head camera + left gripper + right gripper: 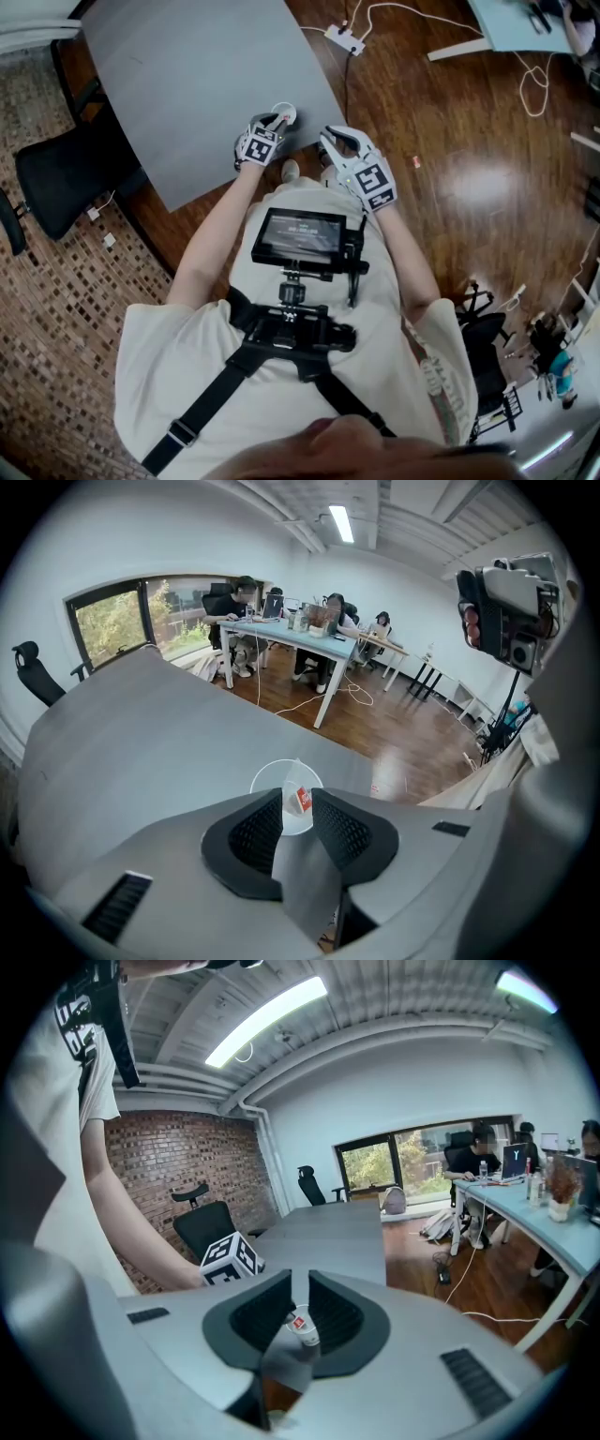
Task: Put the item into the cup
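A white cup [285,113] stands at the near edge of the grey table [187,84]. My left gripper [274,121] points steeply down right over it. In the left gripper view the jaws [297,802] stand apart, and a tea bag [298,794] with a red tag hangs between their tips inside the cup's rim [265,772]; the pads do not press on it. My right gripper [331,140] hovers just right of the cup, off the table's corner, open and holding nothing. Its own view [300,1286] looks at the cup [306,1331] and the left gripper's marker cube [232,1258].
A black office chair [56,183] stands left of the table. A power strip [345,39] and white cables lie on the wooden floor beyond. In the left gripper view people sit at a light desk [281,630] further back.
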Tool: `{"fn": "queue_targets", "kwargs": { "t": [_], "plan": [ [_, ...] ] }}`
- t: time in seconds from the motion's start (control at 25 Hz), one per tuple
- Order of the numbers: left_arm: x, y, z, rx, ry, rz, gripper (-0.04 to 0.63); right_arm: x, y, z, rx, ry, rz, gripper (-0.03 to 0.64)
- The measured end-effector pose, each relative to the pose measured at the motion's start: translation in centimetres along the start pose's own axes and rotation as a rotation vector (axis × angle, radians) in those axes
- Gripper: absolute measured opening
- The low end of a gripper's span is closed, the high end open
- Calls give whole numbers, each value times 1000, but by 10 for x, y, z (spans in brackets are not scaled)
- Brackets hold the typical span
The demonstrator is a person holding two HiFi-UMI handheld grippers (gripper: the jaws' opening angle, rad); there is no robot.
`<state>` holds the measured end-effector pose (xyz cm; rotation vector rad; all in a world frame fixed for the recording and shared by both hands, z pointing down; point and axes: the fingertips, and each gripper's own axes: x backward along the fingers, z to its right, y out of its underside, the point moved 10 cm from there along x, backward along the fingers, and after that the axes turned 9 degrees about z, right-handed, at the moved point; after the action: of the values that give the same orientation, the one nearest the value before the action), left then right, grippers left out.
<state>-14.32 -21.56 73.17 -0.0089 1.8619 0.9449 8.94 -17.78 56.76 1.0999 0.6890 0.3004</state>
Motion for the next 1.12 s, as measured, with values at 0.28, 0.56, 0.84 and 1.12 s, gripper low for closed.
{"fn": "queue_targets", "kwargs": {
  "t": [0.28,0.56,0.84,1.12],
  "plan": [
    [-1,2,2,21,-25,36,100,3,12,6,-5,0,-7,67],
    [23,-12,11,99,26,205,100,0,6,0,24,-5,14,67],
    [65,-11,21,165,61,380,100,3,16,-12,20,11,19,67],
    [110,1,31,181,118,539,86,10,11,-32,33,72,66,67]
  ]
}}
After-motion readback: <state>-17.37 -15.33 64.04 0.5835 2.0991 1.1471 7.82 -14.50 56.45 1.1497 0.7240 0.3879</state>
